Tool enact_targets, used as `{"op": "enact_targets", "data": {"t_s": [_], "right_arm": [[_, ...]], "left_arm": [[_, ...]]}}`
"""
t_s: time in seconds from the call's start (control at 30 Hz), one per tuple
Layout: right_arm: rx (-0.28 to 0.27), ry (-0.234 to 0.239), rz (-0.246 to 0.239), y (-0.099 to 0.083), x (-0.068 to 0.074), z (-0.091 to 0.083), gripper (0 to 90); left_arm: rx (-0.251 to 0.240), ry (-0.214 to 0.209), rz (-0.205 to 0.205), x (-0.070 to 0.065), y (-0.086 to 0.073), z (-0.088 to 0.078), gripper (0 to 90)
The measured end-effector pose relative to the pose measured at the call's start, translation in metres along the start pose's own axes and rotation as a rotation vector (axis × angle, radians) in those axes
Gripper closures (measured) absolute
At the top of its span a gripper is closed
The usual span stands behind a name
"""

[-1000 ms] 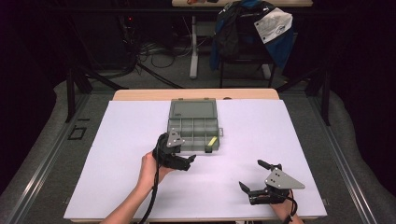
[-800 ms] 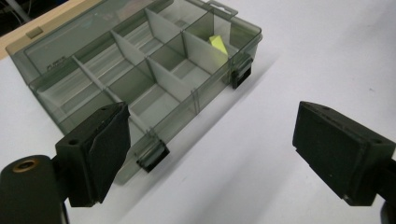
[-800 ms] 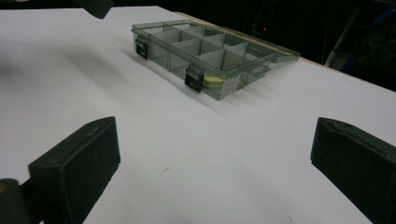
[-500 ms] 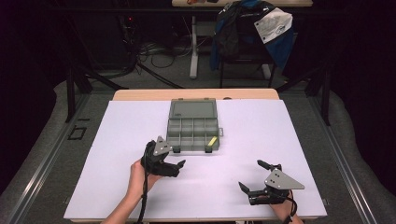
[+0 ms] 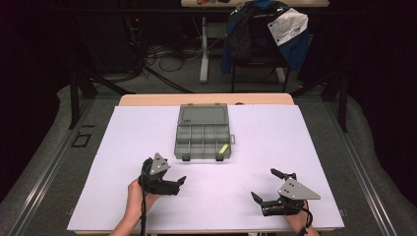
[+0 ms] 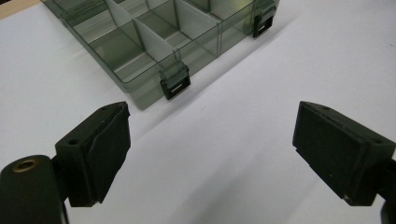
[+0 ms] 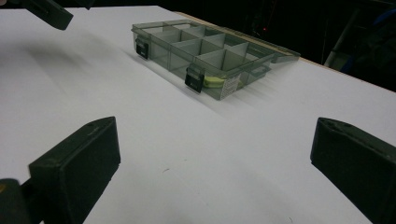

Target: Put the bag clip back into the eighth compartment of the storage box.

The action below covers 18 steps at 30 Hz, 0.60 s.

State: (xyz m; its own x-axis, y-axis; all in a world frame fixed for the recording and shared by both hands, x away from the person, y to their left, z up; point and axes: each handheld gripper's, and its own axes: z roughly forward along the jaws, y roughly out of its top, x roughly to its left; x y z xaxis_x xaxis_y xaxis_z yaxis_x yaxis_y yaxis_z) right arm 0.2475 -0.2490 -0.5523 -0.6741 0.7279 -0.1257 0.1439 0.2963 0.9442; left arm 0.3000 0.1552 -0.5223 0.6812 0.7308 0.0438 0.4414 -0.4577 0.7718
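- Compartment box [image 5: 202, 137] of smoky clear plastic sits mid-table toward the far edge, lid folded back flat, two black latches facing the person.
- Something yellow [image 5: 223, 148] lies in its front right compartment.
- Left gripper [image 5: 172, 184] hovers near the box's front left corner, jaws spread wide, holding nothing.
- Right gripper [image 5: 265, 188] rests well apart at the near right, jaws likewise wide and empty.
- White table [image 5: 275, 142] carries it all.

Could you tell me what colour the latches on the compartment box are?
The latches are black, clearest in the left gripper view.
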Motion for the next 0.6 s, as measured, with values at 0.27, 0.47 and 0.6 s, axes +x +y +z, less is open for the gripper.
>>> {"op": "enact_targets", "data": {"t_s": [0.27,0.47,0.6], "right_arm": [[0.004,-0.001,0.002,0.0,0.0,0.0,1.0],[0.005,0.0,0.0,0.0,0.0,0.0,1.0],[0.007,0.0,0.001,0.0,0.0,0.0,1.0]], "left_arm": [[-0.045,-0.011,-0.01,0.001,-0.013,-0.009,11.3],[-0.089,-0.004,-0.022,0.002,-0.023,-0.018,11.3],[-0.104,-0.007,-0.023,0.003,-0.03,-0.022,11.3]]}}
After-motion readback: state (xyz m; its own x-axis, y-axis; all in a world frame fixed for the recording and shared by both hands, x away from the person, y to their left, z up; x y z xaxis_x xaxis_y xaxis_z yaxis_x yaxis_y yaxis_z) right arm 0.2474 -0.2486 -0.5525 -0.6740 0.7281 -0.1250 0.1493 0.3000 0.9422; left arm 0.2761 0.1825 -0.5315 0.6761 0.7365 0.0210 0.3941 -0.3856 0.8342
